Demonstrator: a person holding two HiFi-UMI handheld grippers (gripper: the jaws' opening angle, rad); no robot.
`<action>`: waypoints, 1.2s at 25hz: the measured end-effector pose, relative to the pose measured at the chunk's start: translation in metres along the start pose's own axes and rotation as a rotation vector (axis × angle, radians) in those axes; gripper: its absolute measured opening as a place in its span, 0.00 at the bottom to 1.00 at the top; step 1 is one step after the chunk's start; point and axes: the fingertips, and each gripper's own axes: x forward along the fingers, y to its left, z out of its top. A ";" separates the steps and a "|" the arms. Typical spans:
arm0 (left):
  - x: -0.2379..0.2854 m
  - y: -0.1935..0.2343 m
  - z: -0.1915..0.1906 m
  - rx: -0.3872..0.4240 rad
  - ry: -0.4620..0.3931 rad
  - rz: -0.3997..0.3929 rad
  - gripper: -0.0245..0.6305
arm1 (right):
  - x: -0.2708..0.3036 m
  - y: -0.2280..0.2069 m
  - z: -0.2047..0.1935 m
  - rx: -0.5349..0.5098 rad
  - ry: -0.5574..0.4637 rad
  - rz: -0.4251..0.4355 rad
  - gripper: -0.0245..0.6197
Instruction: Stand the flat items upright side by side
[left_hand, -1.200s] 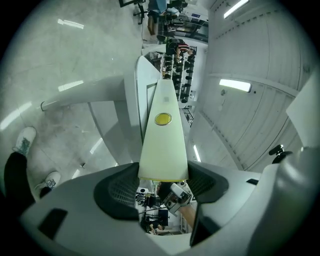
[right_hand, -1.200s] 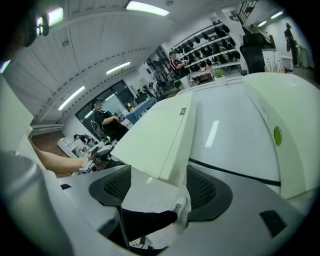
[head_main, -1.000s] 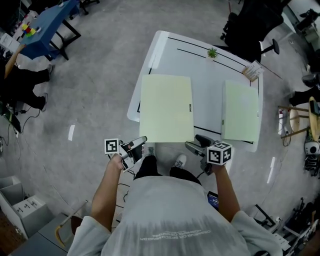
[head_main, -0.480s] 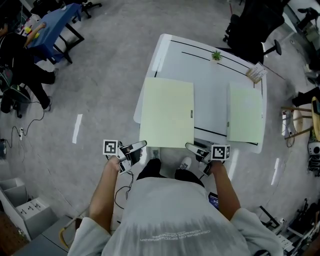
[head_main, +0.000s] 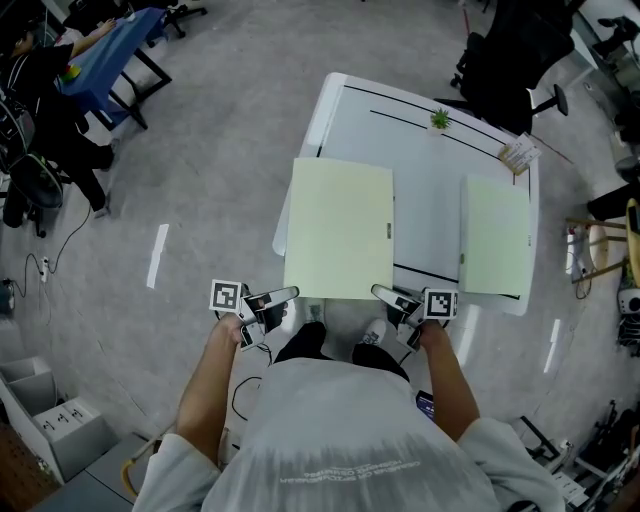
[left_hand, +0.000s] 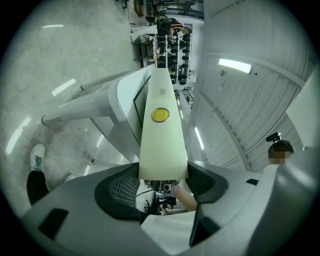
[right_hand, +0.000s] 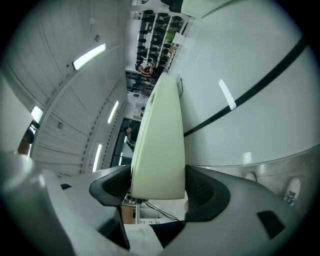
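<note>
A large pale green flat item (head_main: 338, 228) hangs level over the near-left part of the white table (head_main: 425, 140). My left gripper (head_main: 285, 297) is shut on its near left corner, my right gripper (head_main: 385, 296) on its near right corner. In the left gripper view the item (left_hand: 161, 135) stands edge-on with a yellow dot on it, and the left gripper (left_hand: 162, 177) has its pads against both faces. The right gripper (right_hand: 157, 187) clamps the same item (right_hand: 159, 145) the same way. A second pale green flat item (head_main: 495, 235) lies flat on the table's right side.
A small green plant (head_main: 440, 119) and a paper card (head_main: 520, 154) sit at the table's far edge. A black office chair (head_main: 500, 50) stands beyond it. A blue table (head_main: 100, 45) with seated people is at the far left. My shoes (head_main: 375, 328) are below the item's near edge.
The right gripper has rolled and slid left under the item's near right corner. The left gripper has kept its place. Both still hold the large item.
</note>
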 end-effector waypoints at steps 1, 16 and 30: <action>0.001 -0.001 0.001 0.004 0.007 -0.002 0.49 | -0.002 0.005 0.004 0.008 -0.012 0.003 0.58; 0.047 -0.066 0.036 0.585 0.161 -0.106 0.51 | -0.041 0.077 0.081 -0.350 -0.103 0.094 0.56; 0.102 -0.180 0.070 0.752 0.149 -0.413 0.58 | -0.086 0.150 0.128 -0.539 -0.184 0.299 0.54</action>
